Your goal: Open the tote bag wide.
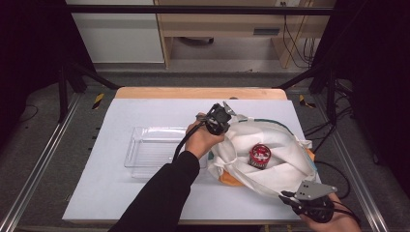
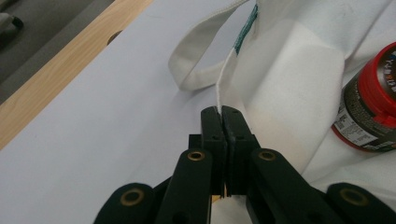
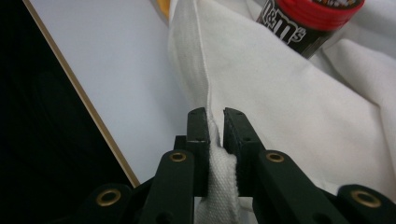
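Table point(image 1: 145, 198): white-topped, with a wooden strip along its far edge; bears every item below.

White cloth bag point(image 1: 285, 169): the landmark item, lying spread open on the table's right half, an orange piece showing under its near edge and a teal stitch line at its far rim (also seen in the left gripper view point(image 2: 299, 84)). One carrying loop curls on the table beyond its far rim.

Clear plastic tray point(image 1: 150, 150): just left of the bag, flat on the table.

Left gripper point(image 1: 223, 117): at the bag's far-left rim, jaws clamped flat on the thin cloth edge point(image 2: 223, 112).

Right gripper point(image 1: 290, 197): at the bag's near-right edge, jaws pinched on a thick fold of cloth point(image 3: 215, 122).

Red-lidded jar point(image 1: 259, 155): inside the bag, near its middle, lid up (candy lettering on the label).
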Tool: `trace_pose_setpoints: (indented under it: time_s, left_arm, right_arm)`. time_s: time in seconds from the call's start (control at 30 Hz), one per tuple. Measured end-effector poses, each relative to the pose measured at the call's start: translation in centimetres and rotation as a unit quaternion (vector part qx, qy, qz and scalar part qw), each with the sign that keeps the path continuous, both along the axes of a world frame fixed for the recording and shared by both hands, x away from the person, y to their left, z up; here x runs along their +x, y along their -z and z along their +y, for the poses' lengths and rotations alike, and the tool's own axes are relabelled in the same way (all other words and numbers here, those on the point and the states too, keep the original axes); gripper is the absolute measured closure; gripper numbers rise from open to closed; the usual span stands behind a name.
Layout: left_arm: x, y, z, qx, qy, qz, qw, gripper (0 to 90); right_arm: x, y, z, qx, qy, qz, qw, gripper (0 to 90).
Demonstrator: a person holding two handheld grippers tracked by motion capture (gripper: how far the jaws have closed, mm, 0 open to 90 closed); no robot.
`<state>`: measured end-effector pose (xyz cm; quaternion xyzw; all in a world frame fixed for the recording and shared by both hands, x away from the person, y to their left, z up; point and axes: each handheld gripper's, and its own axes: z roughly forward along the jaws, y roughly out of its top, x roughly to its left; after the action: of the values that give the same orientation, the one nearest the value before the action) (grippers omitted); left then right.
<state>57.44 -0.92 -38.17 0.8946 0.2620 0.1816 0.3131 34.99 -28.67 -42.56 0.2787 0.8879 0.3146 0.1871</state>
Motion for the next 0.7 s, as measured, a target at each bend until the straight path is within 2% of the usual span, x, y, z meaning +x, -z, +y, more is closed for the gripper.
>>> trace_pose_setpoints:
  time_s: [0.17, 0.27, 0.4, 0.6, 0.7]
  left_arm:
    - [0.2, 0.6, 0.2, 0.011, -0.006, 0.007, 0.9999, 88.8]
    - [0.1, 0.7, 0.3, 0.010, -0.008, 0.009, 0.9999, 88.8]
    - [0.0, 0.7, 0.3, 0.004, -0.005, 0.007, 1.0000, 88.7]
    - [-0.2, 0.6, 0.3, 0.000, -0.008, 0.006, 1.0000, 88.7]
    - [-0.5, 0.7, 0.3, -0.005, -0.004, 0.001, 1.0000, 88.6]
  right_arm:
    - [0.3, 1.1, 0.2, -0.010, 0.005, 0.007, 0.9999, 81.7]
    - [0.6, 1.6, 0.2, -0.013, 0.005, 0.013, 0.9998, 81.6]
    - [0.8, 1.6, -0.1, 0.003, 0.012, 0.011, 0.9999, 81.0]
    - [0.8, 1.8, -0.2, 0.005, 0.014, 0.016, 0.9998, 80.8]
    - [0.8, 1.6, -0.3, 0.015, 0.013, 0.018, 0.9996, 78.7]
